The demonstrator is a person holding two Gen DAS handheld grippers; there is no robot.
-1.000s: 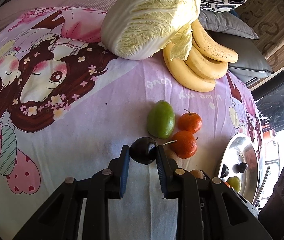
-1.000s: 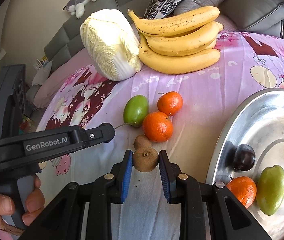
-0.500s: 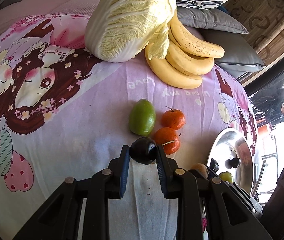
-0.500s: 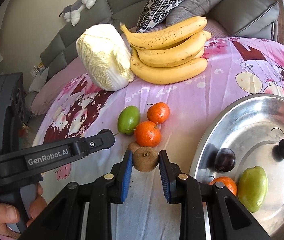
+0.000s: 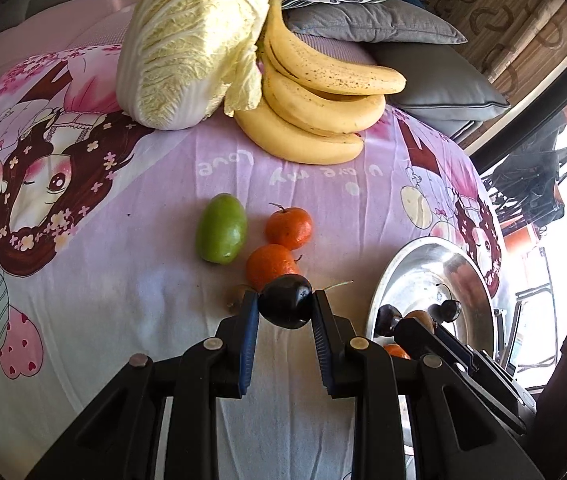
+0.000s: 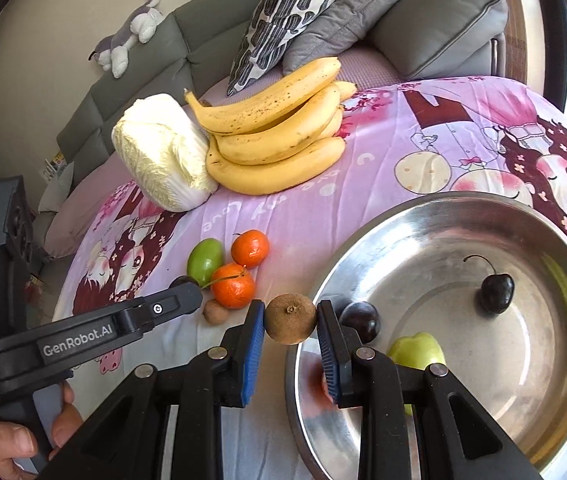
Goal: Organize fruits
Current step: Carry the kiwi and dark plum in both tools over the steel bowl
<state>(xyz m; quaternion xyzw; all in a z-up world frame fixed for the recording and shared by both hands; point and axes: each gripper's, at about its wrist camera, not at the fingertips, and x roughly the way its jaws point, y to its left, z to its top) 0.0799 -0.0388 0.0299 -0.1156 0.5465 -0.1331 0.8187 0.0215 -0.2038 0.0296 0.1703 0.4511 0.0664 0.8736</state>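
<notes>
My left gripper [image 5: 285,307] is shut on a dark plum [image 5: 286,305], held above the cloth just left of the steel bowl [image 5: 479,276]. My right gripper [image 6: 290,319] is shut on a brown kiwi [image 6: 290,319] at the bowl's near-left rim [image 6: 363,240]. Inside the bowl lie a dark plum [image 6: 360,319], a cherry [image 6: 495,288], a green fruit [image 6: 417,350] and an orange fruit partly hidden by my fingers. On the cloth remain a green fruit [image 5: 222,228], two tangerines [image 5: 288,227] [image 5: 270,265] and a small kiwi [image 6: 215,312].
A napa cabbage [image 5: 191,44] and a bunch of bananas [image 5: 315,100] lie at the far side of the pink cartoon cloth [image 5: 83,280]. Grey and patterned cushions [image 6: 435,28] and a sofa back stand behind. A person's hand [image 6: 11,440] holds the left gripper's handle.
Both grippers have moved right toward the steel bowl with their fruit and risen a little. The right gripper's kiwi now sits at the bowl's rim.
</notes>
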